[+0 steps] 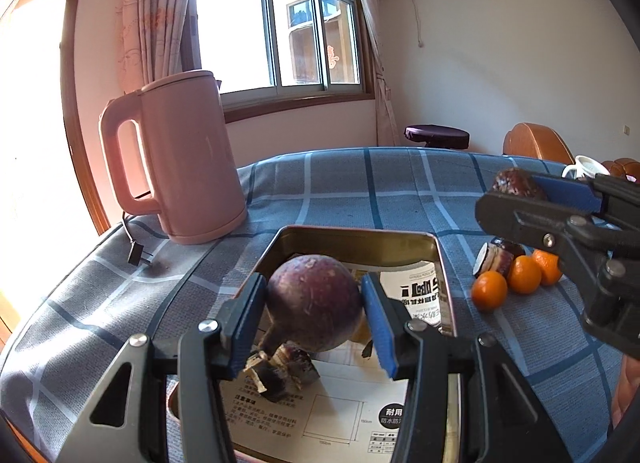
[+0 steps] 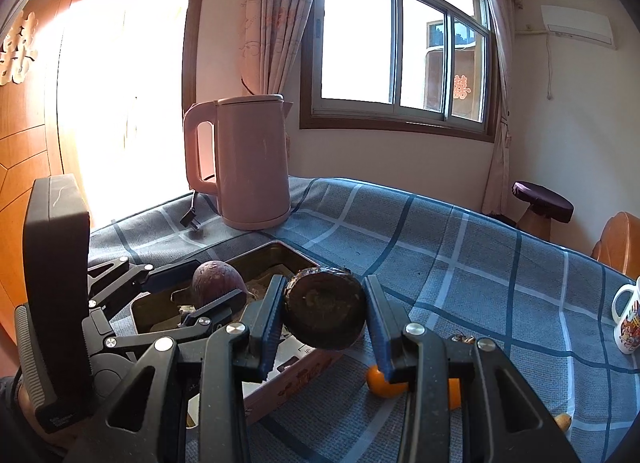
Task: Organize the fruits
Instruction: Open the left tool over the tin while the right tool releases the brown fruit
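Observation:
A round purple fruit (image 1: 314, 303) with a stub of stem hangs over an open metal tin (image 1: 360, 237), and my left gripper (image 1: 312, 281) is shut on it. The tin is lined with printed paper, and dark fruit pieces (image 1: 280, 371) lie in it below the purple fruit. My right gripper (image 2: 325, 281) is shut on a dark brown fruit with a flat cut face (image 2: 324, 309), held just above the tin's right wall (image 2: 296, 379). Three small oranges (image 1: 520, 275) and a dark fruit piece (image 1: 498, 259) lie on the cloth to the right of the tin.
A pink kettle (image 1: 188, 159) stands behind the tin at the left, with its plug (image 1: 136, 255) lying on the blue checked cloth (image 1: 360, 183). A printed mug (image 2: 628, 319) stands far right. A stool (image 2: 544, 199) and a wooden chair (image 1: 536, 143) stand past the table's far edge.

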